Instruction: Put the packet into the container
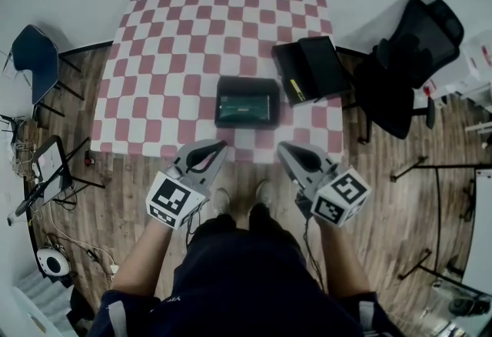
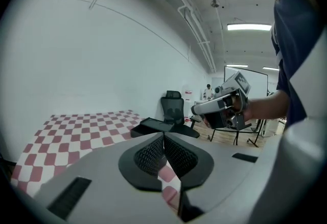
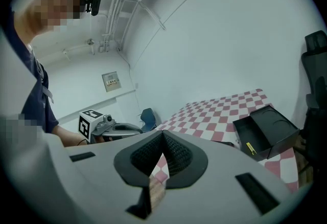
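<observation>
A wooden floor (image 1: 400, 228) spreads around a bench (image 1: 177, 43) covered in a red-and-white checked cloth. The person stands at the bench's near edge, dark clothing (image 1: 246, 274) filling the bottom of the head view, both forearms reaching forward. A black office chair (image 1: 407, 66) stands off the bench's right side, and a blue chair (image 1: 34, 58) sits beyond its left side, near the wall. An open black case (image 1: 311, 70) lies at the bench's right edge, with a small yellow strip showing inside it.

The container (image 1: 247, 84), a dark rectangular tray, sits on the bench near the middle of the front edge, just left of the black case and apart from it. The packet (image 1: 246, 105), dark green, lies flat inside the container.

The left gripper (image 1: 219, 145) and the right gripper (image 1: 283, 147) are held side by side in front of the bench's near edge, well short of the container, each with its marker cube toward the person. In the left gripper view its fingers (image 2: 150, 156) are pressed together with nothing between them; only checked cloth shows through the gap beneath. In the right gripper view its fingers (image 3: 176, 154) likewise meet tip to tip and carry nothing. Neither gripper touches the container or the packet.
</observation>
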Demonstrator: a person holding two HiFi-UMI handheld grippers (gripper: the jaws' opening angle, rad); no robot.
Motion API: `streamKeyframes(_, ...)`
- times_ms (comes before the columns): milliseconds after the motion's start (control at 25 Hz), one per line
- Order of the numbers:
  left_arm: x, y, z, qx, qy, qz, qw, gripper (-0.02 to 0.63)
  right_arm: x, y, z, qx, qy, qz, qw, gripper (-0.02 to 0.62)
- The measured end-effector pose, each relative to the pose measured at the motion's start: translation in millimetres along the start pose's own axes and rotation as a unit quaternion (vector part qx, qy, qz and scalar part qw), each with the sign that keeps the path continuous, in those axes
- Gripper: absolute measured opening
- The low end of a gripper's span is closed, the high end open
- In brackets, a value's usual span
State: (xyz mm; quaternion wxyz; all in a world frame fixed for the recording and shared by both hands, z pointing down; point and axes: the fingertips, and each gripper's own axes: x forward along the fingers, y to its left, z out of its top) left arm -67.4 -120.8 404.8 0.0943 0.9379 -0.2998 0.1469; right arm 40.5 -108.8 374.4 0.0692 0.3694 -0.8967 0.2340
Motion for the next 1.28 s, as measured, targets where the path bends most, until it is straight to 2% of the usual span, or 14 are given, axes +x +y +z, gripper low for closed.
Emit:
streamKeyframes(240,0,-8,-11,-0.009,0.008,-0.016,0.9998,0.026,1,-1,-1,-0.005,0.005,-0.003,1.000,0.015)
streamKeyframes(1280,15,1,-6,-0.015,0.010,-0.011,0.9998,0.026,5,-11,-6,-0.006,0.019,0.009,1.000,0.015)
